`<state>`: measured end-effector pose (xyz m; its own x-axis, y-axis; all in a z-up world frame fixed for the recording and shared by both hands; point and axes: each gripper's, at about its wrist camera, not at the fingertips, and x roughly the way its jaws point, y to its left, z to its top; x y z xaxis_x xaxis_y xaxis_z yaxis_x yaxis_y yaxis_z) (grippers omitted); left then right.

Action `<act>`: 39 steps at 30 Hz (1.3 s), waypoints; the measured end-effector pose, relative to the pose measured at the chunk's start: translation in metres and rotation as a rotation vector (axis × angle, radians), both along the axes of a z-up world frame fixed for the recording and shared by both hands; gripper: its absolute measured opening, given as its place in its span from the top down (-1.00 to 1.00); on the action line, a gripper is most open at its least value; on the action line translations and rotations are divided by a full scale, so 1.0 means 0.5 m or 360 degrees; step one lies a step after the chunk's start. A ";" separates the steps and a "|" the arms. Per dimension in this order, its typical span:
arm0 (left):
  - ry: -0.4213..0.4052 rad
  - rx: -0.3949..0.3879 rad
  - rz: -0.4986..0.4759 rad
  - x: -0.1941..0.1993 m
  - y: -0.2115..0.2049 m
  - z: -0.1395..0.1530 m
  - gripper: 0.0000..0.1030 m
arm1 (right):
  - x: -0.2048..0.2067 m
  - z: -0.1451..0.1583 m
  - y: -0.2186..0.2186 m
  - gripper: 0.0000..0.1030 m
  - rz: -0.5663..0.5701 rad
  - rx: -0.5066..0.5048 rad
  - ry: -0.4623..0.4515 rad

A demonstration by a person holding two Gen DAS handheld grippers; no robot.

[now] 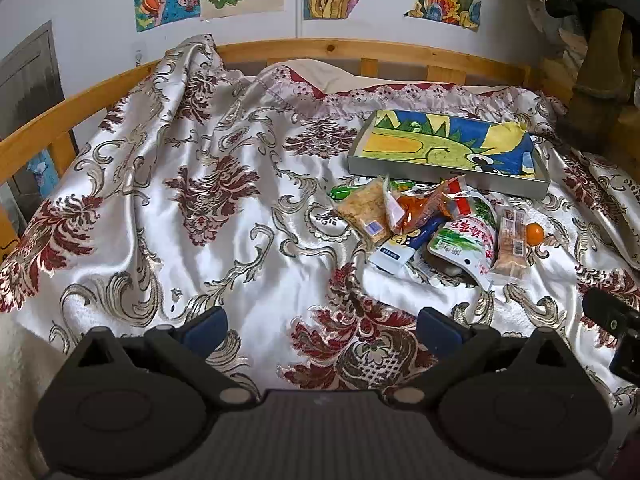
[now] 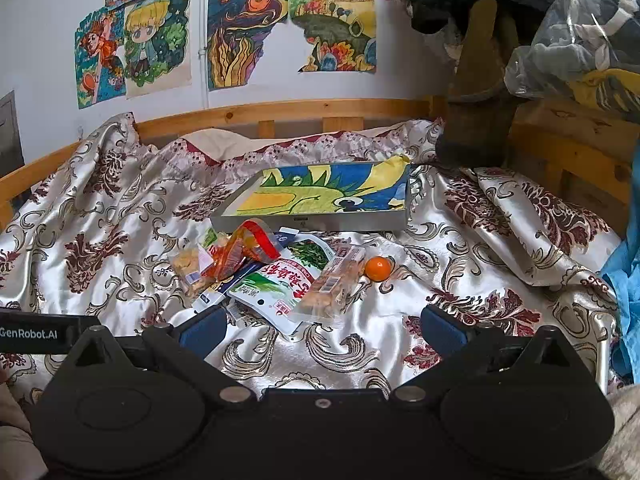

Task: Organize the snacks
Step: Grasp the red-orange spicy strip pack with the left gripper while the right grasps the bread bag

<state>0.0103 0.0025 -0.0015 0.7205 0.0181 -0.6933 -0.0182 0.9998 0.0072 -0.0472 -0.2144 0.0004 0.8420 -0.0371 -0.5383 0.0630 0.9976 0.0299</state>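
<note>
A heap of snack packets [image 1: 432, 224] [image 2: 264, 276] lies on the satin bedspread in front of a shallow grey tray [image 1: 440, 172] [image 2: 312, 222] lined with a crayon drawing. The heap includes a white and green pouch [image 2: 272, 292], a clear cracker pack [image 2: 336, 284] and an orange-red wrapper [image 2: 244, 248]. A small orange ball [image 1: 535, 233] [image 2: 377, 268] rests just right of the heap. My left gripper [image 1: 322, 330] is open over bare cloth, left of and nearer than the heap. My right gripper [image 2: 324, 330] is open just short of the pouch and cracker pack.
A wooden bed rail [image 1: 320, 46] [image 2: 280, 110] runs along the back under drawings taped to the wall. Clothing and a plastic bag [image 2: 576, 40] hang at the upper right. Blue fabric [image 2: 628, 280] lies at the right edge. The other gripper's body [image 1: 616, 332] shows at the far right.
</note>
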 end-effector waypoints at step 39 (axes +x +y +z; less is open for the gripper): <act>0.0255 -0.0136 -0.0888 0.434 -0.089 -0.140 -0.60 | 0.411 -0.171 -0.102 -0.42 0.0005 0.0361 0.0506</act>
<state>0.2275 -0.0420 -0.0715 0.4912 -0.3946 -0.7765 0.5055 0.8552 -0.1147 0.1584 -0.2654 -0.0853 0.6318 0.1150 -0.7666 0.1016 0.9681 0.2290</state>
